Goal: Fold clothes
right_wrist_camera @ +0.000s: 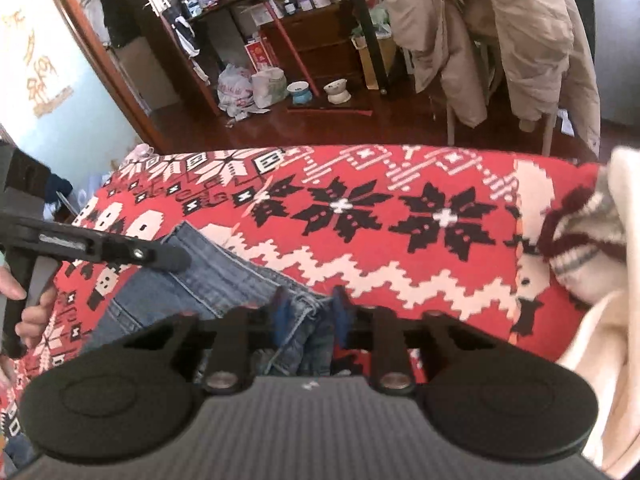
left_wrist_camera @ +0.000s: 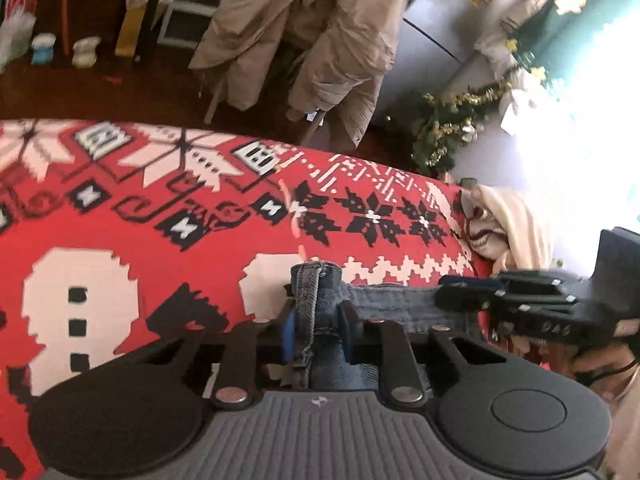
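Now | left gripper (left_wrist_camera: 316,320) fingers clamp jeans (left_wrist_camera: 400,300) | right gripper (right_wrist_camera: 308,316) fingers clamp jeans | no readable writing

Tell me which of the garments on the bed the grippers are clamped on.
The blue jeans: both the left gripper and right gripper pinch their denim. The cream striped sweater lies untouched aside.

Blue denim jeans (right_wrist_camera: 208,276); red blanket (right_wrist_camera: 400,240), white-black snowflake zigzag pattern; beige coat (right_wrist_camera: 500,20).

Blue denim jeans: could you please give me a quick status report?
Left gripper and right gripper both shut on blue denim jeans. Jeans over red patterned blanket. Cream knitwear nearby.
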Demonstrator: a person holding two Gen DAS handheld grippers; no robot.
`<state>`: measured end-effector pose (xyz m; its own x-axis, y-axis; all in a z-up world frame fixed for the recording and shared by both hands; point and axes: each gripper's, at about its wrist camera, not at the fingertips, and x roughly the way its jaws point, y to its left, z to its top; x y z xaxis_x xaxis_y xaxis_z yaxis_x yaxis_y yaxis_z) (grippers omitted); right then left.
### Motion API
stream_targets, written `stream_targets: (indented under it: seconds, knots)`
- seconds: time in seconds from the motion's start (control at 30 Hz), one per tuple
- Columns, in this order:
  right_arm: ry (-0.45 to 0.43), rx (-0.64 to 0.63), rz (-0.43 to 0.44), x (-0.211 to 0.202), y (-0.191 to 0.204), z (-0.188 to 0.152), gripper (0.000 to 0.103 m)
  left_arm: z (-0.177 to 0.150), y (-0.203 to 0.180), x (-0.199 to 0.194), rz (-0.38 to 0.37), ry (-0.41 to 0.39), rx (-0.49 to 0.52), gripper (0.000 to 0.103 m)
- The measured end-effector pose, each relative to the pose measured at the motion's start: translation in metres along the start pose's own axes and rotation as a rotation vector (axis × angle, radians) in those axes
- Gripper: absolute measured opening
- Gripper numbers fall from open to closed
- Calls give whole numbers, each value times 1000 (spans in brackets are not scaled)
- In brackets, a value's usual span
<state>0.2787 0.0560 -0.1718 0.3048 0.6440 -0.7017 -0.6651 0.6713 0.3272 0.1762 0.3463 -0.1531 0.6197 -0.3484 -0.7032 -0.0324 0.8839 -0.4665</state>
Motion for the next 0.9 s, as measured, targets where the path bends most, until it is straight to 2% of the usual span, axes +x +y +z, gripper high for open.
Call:
stream_targets:
  seconds: [0.1,0.27,0.33,0.43,0.57,0.7,0.77,0.9]
  knots:
    - [-29,-28,7,-16,13,4,15,-2,-12,-25,-29,-44,4,15]
    - [-95,-126,7,-75,52,0,14,-18,-42,-86,-82,-105,58,13]
    - [-112,-174,-6,-103,72,-7,14,-34,-57,-120,-115,-132,95,13]
    - [-140,-244,-10,-154,108,-35,14,-72,-79,-161,-125,-139,160,14]
    - [-145,-394,-48,-204,161,-96,14,-137,-98,-197,-100,-113,261,16]
    - [-87,-523,-119,-215,204,-179,14,-211,-102,-189,-23,-39,308,18]
    - [-35,-541,-123,-207,214,-216,14,-239,-98,-178,23,6,327,18]
    - [37,-485,-133,-195,214,-262,15,-265,-84,-174,26,33,292,18]
